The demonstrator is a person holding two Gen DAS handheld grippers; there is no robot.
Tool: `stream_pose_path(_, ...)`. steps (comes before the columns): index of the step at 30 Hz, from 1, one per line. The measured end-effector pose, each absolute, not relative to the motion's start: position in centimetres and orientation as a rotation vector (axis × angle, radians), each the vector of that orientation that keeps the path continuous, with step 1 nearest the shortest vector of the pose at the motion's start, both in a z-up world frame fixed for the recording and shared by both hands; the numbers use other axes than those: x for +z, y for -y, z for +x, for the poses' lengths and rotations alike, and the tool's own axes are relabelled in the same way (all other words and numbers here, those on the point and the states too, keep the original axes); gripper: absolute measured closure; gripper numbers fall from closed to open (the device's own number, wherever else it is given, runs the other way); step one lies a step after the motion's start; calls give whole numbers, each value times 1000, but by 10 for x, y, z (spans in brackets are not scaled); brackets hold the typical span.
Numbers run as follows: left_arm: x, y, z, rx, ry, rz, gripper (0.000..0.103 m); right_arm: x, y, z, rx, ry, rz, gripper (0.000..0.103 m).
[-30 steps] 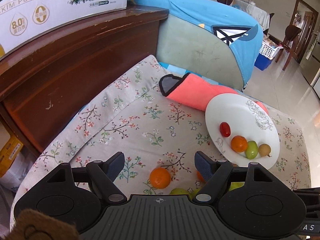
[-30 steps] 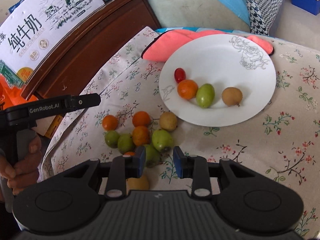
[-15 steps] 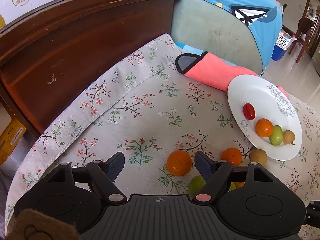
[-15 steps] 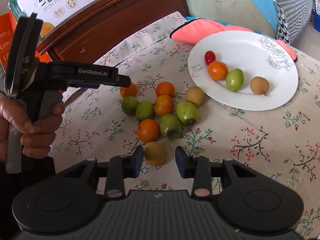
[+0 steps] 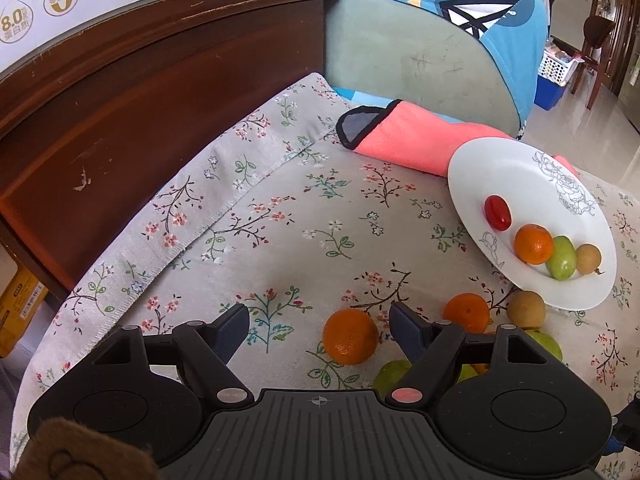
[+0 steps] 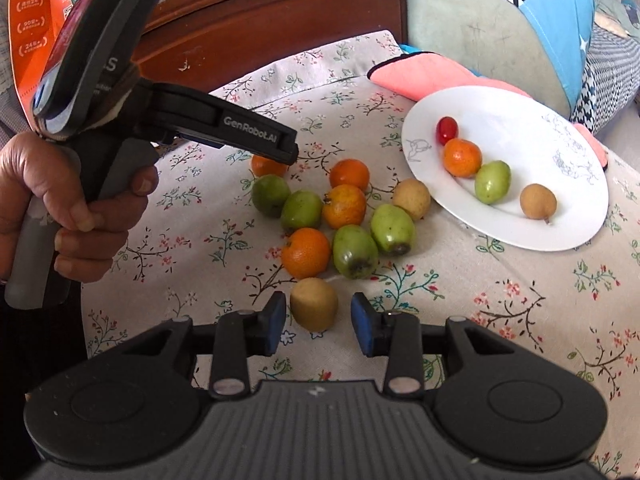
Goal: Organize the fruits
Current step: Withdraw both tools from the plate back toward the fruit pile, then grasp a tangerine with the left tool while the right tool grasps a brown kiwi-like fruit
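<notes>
Plate (image 6: 568, 216): holding tomato, orange, green fruit, tan fruit in a row.
Loose fruits (image 6: 344, 206): lying clustered just left of plate.

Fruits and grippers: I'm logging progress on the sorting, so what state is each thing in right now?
White plate: holds four fruits.
Loose fruits: nine, clustered on the cloth.
Tan fruit: on the cloth, between the right gripper's pads, not pressed.
Right gripper: open, jaws just opened.
Left gripper: open, empty, beside an orange.
</notes>
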State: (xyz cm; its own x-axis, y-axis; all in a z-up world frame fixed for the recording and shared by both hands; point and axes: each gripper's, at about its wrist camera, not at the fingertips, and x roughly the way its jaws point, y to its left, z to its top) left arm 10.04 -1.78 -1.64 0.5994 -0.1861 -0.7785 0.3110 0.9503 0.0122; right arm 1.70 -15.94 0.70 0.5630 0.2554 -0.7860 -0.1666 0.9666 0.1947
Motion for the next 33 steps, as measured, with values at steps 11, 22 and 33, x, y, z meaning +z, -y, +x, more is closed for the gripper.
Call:
stream_pose_path(11, -26, 22, 98, -314, -896, 169, 41, 5, 153, 17, 258, -931, 28, 70)
stream_pose_path(22, -23, 21, 96, -322, -879, 163, 76, 6, 154, 18, 265, -931, 38, 77)
stream_pose_path(33, -7, 19, 94, -336, -848, 117, 76, 22, 162, 21, 277, -891, 106, 77)
